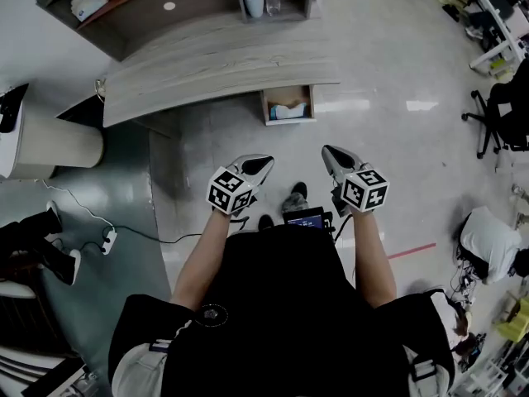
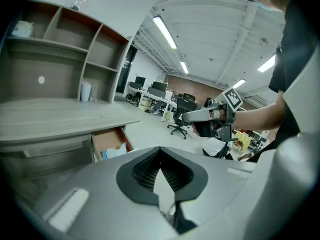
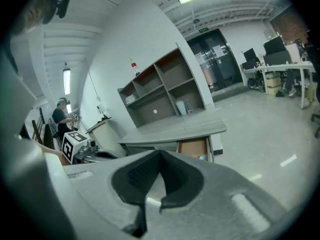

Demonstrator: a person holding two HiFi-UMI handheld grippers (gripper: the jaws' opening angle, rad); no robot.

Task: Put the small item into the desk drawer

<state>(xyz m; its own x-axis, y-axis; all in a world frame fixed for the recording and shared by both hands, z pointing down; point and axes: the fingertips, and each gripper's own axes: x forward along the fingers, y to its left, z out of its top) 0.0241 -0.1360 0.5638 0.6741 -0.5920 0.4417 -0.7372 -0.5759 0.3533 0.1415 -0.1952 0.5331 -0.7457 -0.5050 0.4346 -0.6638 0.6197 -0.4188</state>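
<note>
My left gripper (image 1: 265,163) and right gripper (image 1: 328,150) are closed, empty; ahead, the open drawer (image 1: 289,122) holds a blue item (image 1: 289,112), perhaps tissue.

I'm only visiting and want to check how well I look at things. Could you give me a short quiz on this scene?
1. True or false: the desk drawer stands open.
2. What does the left claw hold? A) a spoon B) nothing C) a sponge
3. Fill in: the jaws of the right claw are ____ (apart / together).

Key: 1 true; 2 B; 3 together.
</note>
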